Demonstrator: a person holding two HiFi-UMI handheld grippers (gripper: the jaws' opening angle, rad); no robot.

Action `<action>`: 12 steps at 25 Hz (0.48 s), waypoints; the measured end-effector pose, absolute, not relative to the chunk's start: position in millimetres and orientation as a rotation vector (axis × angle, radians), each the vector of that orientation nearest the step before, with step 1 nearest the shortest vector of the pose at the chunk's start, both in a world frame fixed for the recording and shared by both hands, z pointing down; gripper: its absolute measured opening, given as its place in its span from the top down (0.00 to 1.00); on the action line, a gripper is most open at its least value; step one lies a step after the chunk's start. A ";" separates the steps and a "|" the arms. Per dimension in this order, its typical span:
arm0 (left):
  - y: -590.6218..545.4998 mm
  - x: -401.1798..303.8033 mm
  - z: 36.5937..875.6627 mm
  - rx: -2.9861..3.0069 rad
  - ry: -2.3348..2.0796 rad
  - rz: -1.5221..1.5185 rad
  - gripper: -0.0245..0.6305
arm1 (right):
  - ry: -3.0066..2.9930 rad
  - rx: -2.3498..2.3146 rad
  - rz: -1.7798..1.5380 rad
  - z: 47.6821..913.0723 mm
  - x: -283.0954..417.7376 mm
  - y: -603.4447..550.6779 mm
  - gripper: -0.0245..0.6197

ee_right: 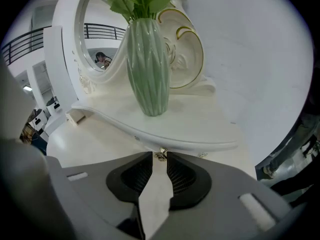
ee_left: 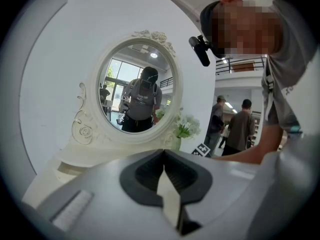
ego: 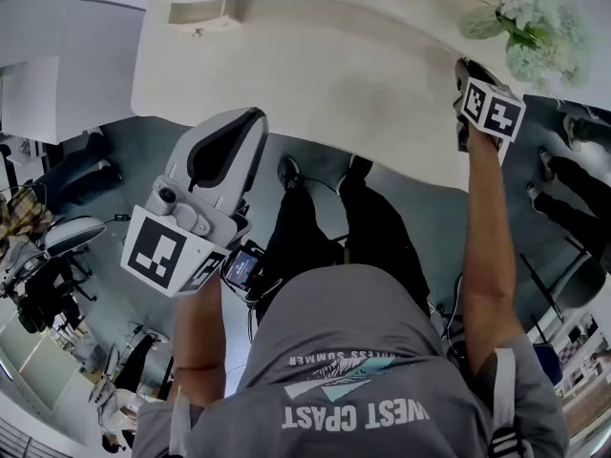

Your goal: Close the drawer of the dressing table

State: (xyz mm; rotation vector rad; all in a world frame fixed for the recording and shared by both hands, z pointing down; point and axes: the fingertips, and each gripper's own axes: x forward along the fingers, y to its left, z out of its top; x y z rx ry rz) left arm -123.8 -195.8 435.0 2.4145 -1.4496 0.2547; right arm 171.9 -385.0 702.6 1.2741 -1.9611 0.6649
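**Mia:** What are the right tongs (ee_right: 159,160) doing?

**Ben:** They are pinched on the little gold drawer knob (ee_right: 160,155). The knob sits right between their tips.

**Mia:** Where is the drawer?

**Ben:** Straight ahead of the right tongs. It is tucked under the white shelf (ee_right: 200,129) of the dressing table (ego: 315,74). Only its knob shows, so I can't tell if it is pushed all the way in.

**Mia:** What is past those tongs?

**Ben:** A green vase (ee_right: 147,69) stands on the shelf, just above and behind the knob. It has white flowers (ego: 530,17) in it.

**Mia:** And the left tongs (ee_left: 163,153)?

**Ben:** They are squeezed shut with nothing in them. They hang in the air, well apart from the right tongs, and touch nothing. The round mirror (ee_left: 137,89) is ahead of them, far off.

**Mia:** Anything else?

**Ben:** Another small drawer (ego: 205,12) sits on the table. It is far to the left of the right tongs.
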 end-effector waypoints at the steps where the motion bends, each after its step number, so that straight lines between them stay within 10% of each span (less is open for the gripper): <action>1: -195.7 -124.9 434.2 2.415 -1.451 0.252 0.96 | -1.958 1.275 0.666 701.7 172.5 -382.6 0.82; 12: -179.9 -113.4 408.0 2.462 -1.463 0.216 0.96 | -1.985 1.335 0.637 649.2 200.5 -332.4 0.85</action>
